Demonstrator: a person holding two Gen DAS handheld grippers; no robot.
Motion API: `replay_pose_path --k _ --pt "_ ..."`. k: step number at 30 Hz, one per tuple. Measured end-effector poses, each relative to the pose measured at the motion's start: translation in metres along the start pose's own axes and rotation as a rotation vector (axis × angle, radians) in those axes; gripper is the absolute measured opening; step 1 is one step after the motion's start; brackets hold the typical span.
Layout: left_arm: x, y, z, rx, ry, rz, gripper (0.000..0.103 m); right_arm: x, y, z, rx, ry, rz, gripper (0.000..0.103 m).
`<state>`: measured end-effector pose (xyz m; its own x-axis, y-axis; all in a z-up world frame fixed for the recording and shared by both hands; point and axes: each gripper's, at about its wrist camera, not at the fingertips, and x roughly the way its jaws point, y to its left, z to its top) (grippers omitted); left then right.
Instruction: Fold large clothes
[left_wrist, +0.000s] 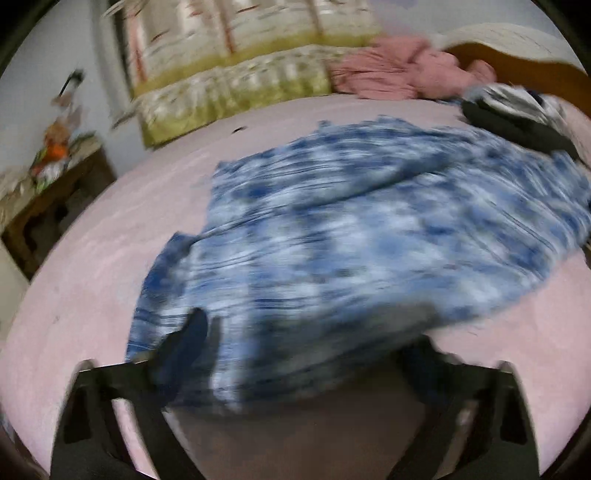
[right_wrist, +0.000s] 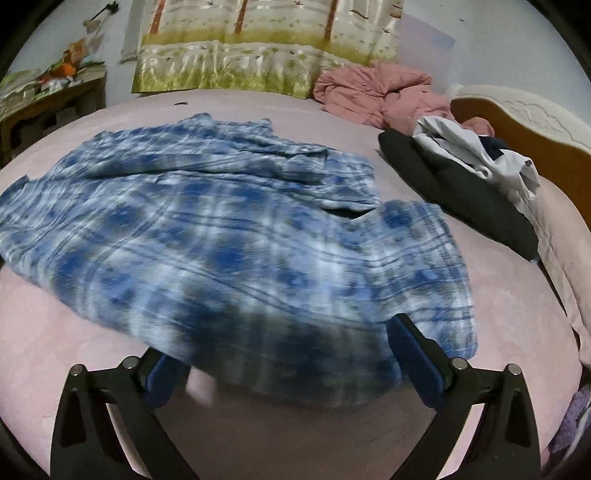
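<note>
With the rumpled blue-and-white plaid flannel garment (right_wrist: 229, 236) spread on the pink bed sheet (right_wrist: 55, 332), the left gripper (left_wrist: 295, 354) and right gripper (right_wrist: 280, 354), both wide, straddle its near hem, seemingly about to pinch for a fold.

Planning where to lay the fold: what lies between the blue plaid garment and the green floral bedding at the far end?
Only bare pink bedsheet, apart from one small dark speck, between the blue plaid garment and green floral bedding; clearest in the right wrist view.
</note>
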<state>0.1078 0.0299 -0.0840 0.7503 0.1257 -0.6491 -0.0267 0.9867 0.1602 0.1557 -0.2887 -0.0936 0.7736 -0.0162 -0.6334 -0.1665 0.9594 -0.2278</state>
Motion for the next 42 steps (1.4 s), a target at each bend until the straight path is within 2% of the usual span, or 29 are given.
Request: replay_pose_path --k 1,2,3,4,5,6,8,12,17,19,21,22,24,26,28,32,35,40,42 --pt "0.004 0.008 0.000 -0.025 0.010 -0.010 0.049 -0.001 -0.003 0.000 -0.007 -0.015 -0.013 0.084" --pt "0.005 0.014 -0.001 -0.041 0.009 -0.014 0.036 -0.001 -0.004 -0.001 -0.022 -0.026 -0.028 0.064" --pt "0.003 0.020 -0.001 -0.052 -0.006 -0.016 0.018 -0.001 -0.004 -0.001 -0.038 -0.032 -0.043 0.039" --pt "0.000 0.023 -0.002 -0.057 -0.021 -0.012 0.008 -0.001 -0.005 -0.002 -0.050 -0.045 -0.070 0.028" --pt "-0.005 0.026 -0.004 -0.064 -0.044 -0.025 0.007 -0.003 -0.009 -0.003 -0.037 -0.061 -0.089 0.010" --pt "-0.010 0.030 -0.004 -0.077 -0.067 -0.039 0.006 -0.005 -0.012 -0.003 -0.014 -0.079 -0.079 0.008" --pt "-0.024 0.036 -0.005 -0.111 -0.108 -0.049 0.005 -0.018 -0.018 -0.008 0.034 -0.125 -0.039 0.006" --pt "-0.060 0.053 -0.010 -0.183 -0.177 -0.085 0.005 -0.051 -0.020 -0.018 0.063 -0.176 -0.034 0.006" --pt "-0.107 0.067 -0.013 -0.194 -0.235 -0.115 0.005 -0.094 -0.024 -0.027 0.059 -0.204 -0.011 0.006" --pt "-0.113 0.071 -0.004 -0.201 -0.219 -0.121 0.005 -0.103 -0.027 -0.023 0.063 -0.219 -0.021 0.006" --pt "-0.110 0.073 0.013 -0.216 -0.161 -0.107 0.006 -0.106 -0.036 -0.011 0.099 -0.225 -0.013 0.014" --pt "-0.107 0.075 0.023 -0.231 -0.149 -0.107 0.006 -0.105 -0.043 -0.001 0.125 -0.238 -0.002 0.014" --pt "-0.103 0.072 0.044 -0.222 -0.163 -0.101 0.006 -0.101 -0.052 0.021 0.150 -0.257 0.002 0.014" --pt "-0.086 0.071 0.074 -0.164 -0.143 -0.046 0.006 -0.091 -0.059 0.047 0.155 -0.269 0.001 0.014" --pt "-0.063 0.073 0.100 -0.118 -0.116 -0.023 0.006 -0.073 -0.065 0.076 0.156 -0.261 -0.001 0.014" --pt "0.008 0.085 0.149 -0.067 0.023 -0.048 0.006 -0.016 -0.068 0.126 0.138 -0.186 0.009 0.014" --pt "0.058 0.087 0.167 -0.056 0.129 -0.083 0.007 0.031 -0.068 0.147 0.128 -0.104 0.029 0.014" --pt "0.114 0.092 0.177 -0.094 0.212 -0.129 0.007 0.085 -0.072 0.171 0.142 -0.041 0.067 0.014" --pt "0.134 0.095 0.177 -0.122 0.255 -0.153 0.008 0.110 -0.070 0.180 0.130 0.019 0.086 0.014"
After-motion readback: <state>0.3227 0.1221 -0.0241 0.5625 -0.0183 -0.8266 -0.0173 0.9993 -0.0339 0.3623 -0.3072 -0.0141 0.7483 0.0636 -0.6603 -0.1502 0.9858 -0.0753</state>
